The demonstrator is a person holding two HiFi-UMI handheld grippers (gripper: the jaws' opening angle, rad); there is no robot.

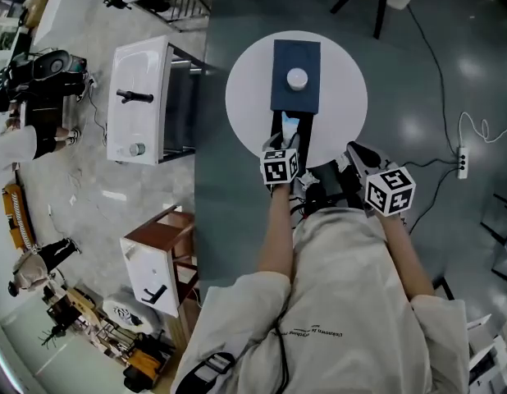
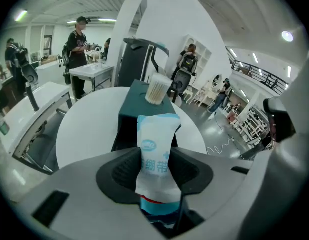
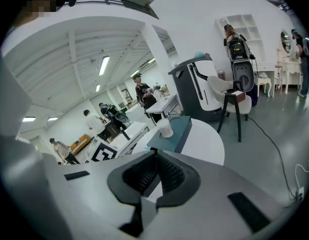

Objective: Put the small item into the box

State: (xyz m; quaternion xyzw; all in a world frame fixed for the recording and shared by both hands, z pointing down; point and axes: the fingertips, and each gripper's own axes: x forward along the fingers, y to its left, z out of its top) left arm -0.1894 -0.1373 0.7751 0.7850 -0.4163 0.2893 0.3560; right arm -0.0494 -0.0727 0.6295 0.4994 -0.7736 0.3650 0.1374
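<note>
Left gripper [image 2: 155,168] is clenched on the small sachet [image 2: 157,139]; both pads press its lower half. The sachet's long axis runs 6 to 12 o'clock, its free sealed end pointing to 12, toward the dark teal box [image 2: 139,101].

In the head view the sachet [image 1: 290,125] is held over the round white bench [image 1: 245,97], just at 6 o'clock of the box [image 1: 293,101]. Contact with the box cannot be judged.

A white cup [image 1: 297,78] stands on the box lid.

Print on the sachet is a blue oval logo up top, with blue Chinese characters below it. A red stripe and a blue band lie near the gripped end. None of this print is legible from the head view, only from the left gripper view.

Right gripper [image 3: 155,171] is closed with nothing in it, its ribbed pads meeting. In the head view it [image 1: 358,156] sits at 4 o'clock of the left gripper [image 1: 290,136], at the bench edge.

The right gripper view alone shows the box [image 3: 180,129] and cup [image 3: 165,128] side-on, and 1 marker cube [image 3: 102,154] of the left gripper.
</note>
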